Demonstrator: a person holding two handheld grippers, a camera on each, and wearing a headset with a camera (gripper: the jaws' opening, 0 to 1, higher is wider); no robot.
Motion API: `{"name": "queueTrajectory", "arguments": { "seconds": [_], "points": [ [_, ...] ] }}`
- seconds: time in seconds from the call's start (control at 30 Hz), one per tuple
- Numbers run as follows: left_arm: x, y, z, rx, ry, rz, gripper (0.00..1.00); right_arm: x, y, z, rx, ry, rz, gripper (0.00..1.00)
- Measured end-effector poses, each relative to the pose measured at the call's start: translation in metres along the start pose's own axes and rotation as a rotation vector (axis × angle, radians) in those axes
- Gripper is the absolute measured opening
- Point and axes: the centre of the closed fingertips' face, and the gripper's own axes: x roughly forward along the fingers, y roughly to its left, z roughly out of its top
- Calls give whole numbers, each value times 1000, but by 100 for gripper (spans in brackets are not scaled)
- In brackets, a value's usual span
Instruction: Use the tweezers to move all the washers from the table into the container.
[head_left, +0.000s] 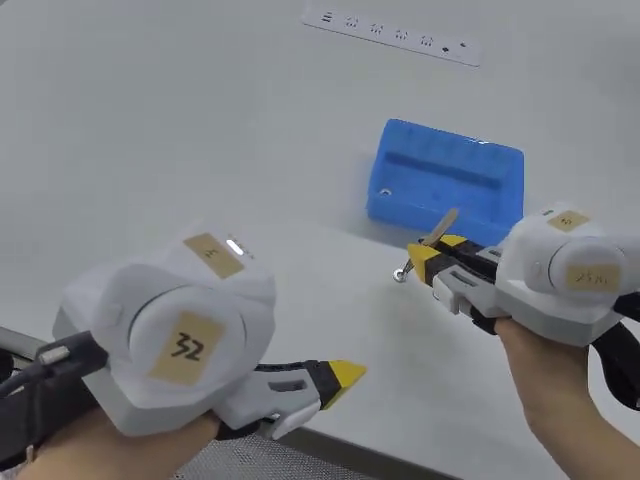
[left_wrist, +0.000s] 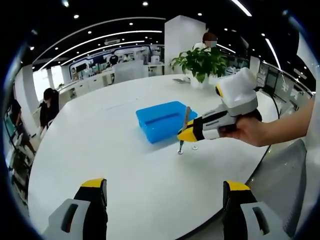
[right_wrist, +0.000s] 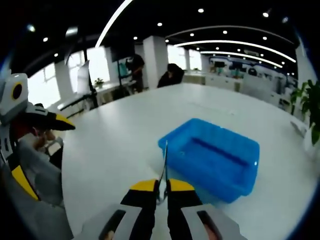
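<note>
Tweezers (head_left: 440, 228) pinched in right gripper (right_wrist: 162, 186) fingers, tips down, left gripper (left_wrist: 164, 185) fingers spread

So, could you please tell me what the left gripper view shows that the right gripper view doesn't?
Left gripper view: the right gripper seen side-on, the tweezers reaching down to the table, a small washer lying by their tips, and the left gripper with its own jaws wide apart. Right gripper view: the inside of the blue container from above, and its own jaws closed on the tweezers. Both: the blue container, the tweezers, the white table and the opposite gripper.
</note>
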Motion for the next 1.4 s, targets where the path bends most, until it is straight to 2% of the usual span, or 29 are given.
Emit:
{"name": "queueTrajectory", "arguments": {
  "seconds": [0.3,0.53,0.8,0.9,1.03,1.2,1.3,1.4],
  "points": [
    [1,0,-1,3,5,-1,99,-1,3,-2,-36,2,12,3],
    [0,-1,0,6,-1,-2,99,0,-1,-1,27,17,31,2],
    [-3,-2,4,18,-11,-9,99,-7,9,9,43,11,49,2],
    [-4,-3,7,28,-17,-16,99,-13,12,18,41,-1,51,2],
    [-4,-6,8,47,-18,-30,99,-22,11,39,40,-50,47,2],
    [-4,-8,8,58,-16,-33,99,-28,0,68,20,-104,20,2],
    [-3,-8,7,56,-11,-33,99,-27,-9,86,-23,-131,4,2],
    [-3,-8,6,57,-10,-34,99,-22,-16,92,-46,-133,-12,2]
  ]
}}
